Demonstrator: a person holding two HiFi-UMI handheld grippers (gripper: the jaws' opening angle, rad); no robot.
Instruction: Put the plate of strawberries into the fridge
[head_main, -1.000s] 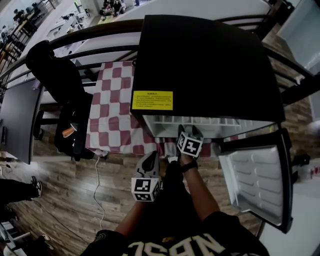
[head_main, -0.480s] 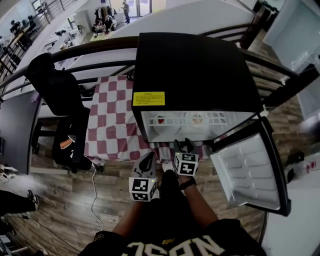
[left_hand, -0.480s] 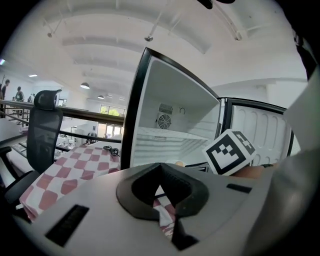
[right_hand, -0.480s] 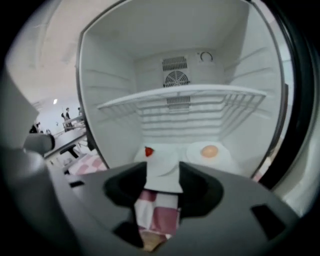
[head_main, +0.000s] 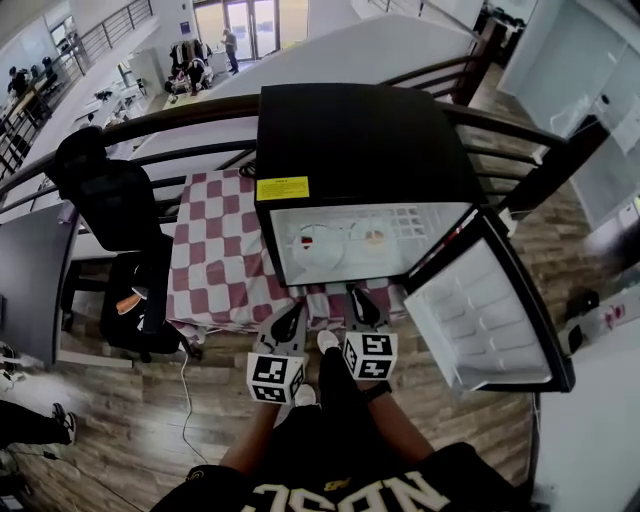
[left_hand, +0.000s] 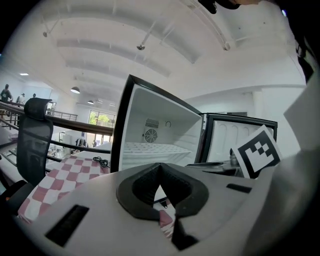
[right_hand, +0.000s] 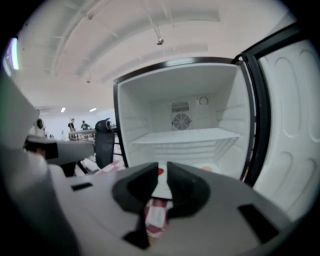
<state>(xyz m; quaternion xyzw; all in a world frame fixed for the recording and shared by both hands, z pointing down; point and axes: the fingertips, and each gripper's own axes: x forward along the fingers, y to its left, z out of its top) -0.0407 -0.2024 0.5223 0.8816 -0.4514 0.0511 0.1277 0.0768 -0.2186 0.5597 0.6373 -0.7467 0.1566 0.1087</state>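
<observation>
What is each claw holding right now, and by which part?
Nothing. The left claw is shut and empty; the right claw has just been closing, with a narrow gap and nothing between its jaws.

We count: one black boxy fridge (head_main: 360, 130); one white-lined fridge door (head_main: 480, 320); two white round plates (head_main: 322, 250); one red-and-white checked cloth (head_main: 215, 250); one black office chair (head_main: 110, 200).

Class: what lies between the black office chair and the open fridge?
A red-and-white checked cloth lies between the chair and the fridge. The head view shows it best, and the left gripper view shows it too.
</observation>
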